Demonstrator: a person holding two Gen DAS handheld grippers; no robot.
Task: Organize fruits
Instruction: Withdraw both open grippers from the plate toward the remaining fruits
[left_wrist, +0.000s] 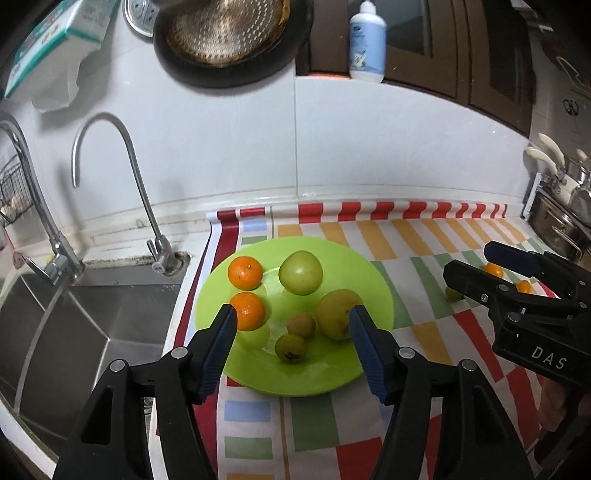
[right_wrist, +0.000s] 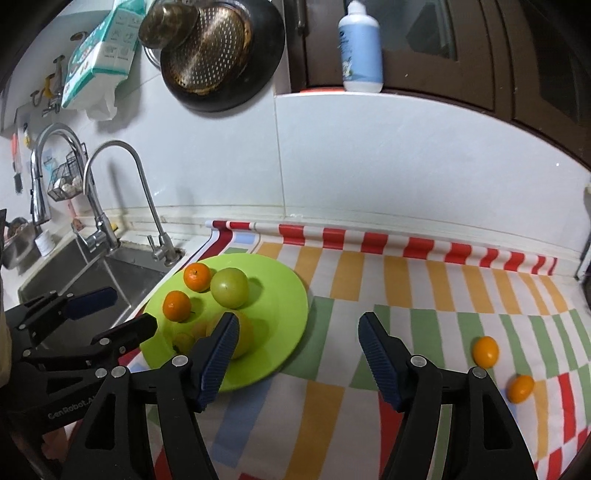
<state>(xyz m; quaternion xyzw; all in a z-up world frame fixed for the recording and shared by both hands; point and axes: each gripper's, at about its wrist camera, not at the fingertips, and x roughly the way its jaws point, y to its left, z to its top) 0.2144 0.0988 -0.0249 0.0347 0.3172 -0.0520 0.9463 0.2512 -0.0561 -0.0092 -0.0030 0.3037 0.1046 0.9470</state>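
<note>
A green plate (left_wrist: 258, 373) (right_wrist: 284, 310) lies on the striped cloth beside the sink. On it are two oranges (left_wrist: 245, 272) (left_wrist: 249, 311), a green apple (left_wrist: 300, 272) (right_wrist: 229, 287), a yellow pear (left_wrist: 334, 314) and two small green-brown fruits (left_wrist: 291, 347). My left gripper (left_wrist: 291, 334) is open and empty, hovering over the plate's near side. My right gripper (right_wrist: 295, 338) is open and empty over the cloth right of the plate; it also shows in the left wrist view (left_wrist: 476, 271). Two small oranges (right_wrist: 485, 351) (right_wrist: 520, 387) lie on the cloth to its right. A small green fruit (left_wrist: 452, 294) lies below it.
A steel sink (left_wrist: 74, 325) with two faucets (left_wrist: 110, 184) lies left of the plate. A white tiled wall stands behind. A pan and strainer (left_wrist: 225, 33) hang above. A white bottle (left_wrist: 367, 40) stands on a ledge. Steel pots (left_wrist: 561, 221) stand at far right.
</note>
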